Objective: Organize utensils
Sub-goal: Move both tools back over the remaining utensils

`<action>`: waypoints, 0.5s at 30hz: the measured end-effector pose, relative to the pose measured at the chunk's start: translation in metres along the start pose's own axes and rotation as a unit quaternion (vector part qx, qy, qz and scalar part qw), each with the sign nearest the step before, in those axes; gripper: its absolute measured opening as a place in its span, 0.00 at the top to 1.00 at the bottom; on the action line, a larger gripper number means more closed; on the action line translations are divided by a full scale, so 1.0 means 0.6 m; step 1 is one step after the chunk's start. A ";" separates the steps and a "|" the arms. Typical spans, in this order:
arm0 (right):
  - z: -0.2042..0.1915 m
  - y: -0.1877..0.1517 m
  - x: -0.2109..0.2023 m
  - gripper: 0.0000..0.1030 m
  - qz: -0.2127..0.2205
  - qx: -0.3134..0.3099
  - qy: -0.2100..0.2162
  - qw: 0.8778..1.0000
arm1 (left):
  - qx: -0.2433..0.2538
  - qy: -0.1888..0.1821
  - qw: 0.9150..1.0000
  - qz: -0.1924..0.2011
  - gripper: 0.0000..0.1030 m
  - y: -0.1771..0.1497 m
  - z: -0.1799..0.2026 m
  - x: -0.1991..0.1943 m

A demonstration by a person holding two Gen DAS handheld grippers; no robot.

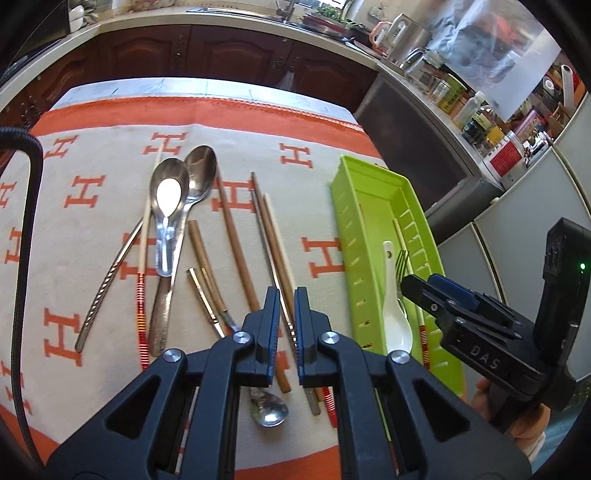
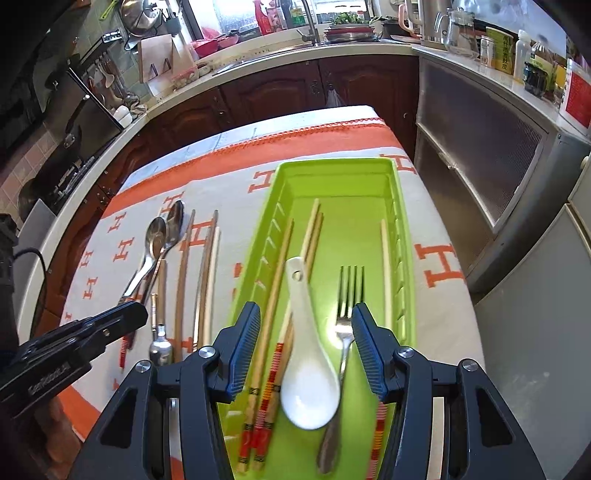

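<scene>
A long lime-green tray (image 2: 334,173) lies under the right claw (image 2: 303,347), holding a white ceramic spoon (image 2: 308,387), a steel fork (image 2: 345,306) and several chopsticks (image 2: 275,280) lengthwise. Left of it on the cloth, beneath the left claw (image 1: 286,325), more chopsticks (image 1: 236,243) and metal spoons (image 1: 168,206) lie loose.

A cream cloth (image 1: 110,236) with orange H letters covers the bench. Far behind run dark wooden cabinets (image 2: 280,92), a sink tap (image 2: 309,22) and, at far right, a kettle (image 1: 402,35) beside jars (image 1: 448,94).
</scene>
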State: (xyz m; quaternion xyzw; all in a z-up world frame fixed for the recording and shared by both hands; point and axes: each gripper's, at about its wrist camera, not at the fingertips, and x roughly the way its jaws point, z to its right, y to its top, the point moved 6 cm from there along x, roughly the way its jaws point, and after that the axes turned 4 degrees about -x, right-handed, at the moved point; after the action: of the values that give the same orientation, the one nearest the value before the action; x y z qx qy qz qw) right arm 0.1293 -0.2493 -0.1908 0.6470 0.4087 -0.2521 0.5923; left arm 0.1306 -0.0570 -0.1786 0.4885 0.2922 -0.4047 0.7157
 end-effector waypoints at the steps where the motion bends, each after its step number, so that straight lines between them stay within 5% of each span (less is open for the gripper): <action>1: -0.004 -0.002 -0.003 0.49 0.001 -0.002 0.001 1.000 | -0.003 0.001 1.000 0.001 0.96 0.000 -0.005 -0.003; 15: -0.102 -0.002 -0.029 0.49 0.004 -0.033 0.031 0.999 | -0.017 0.036 0.998 0.042 0.96 0.007 -0.078 -0.069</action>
State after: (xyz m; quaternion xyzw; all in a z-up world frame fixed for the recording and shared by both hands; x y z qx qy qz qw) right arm 0.1096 -0.1936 -0.1670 0.6364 0.4326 -0.2158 0.6011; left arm 0.1125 -0.0001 -0.1592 0.5027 0.3038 -0.3512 0.7291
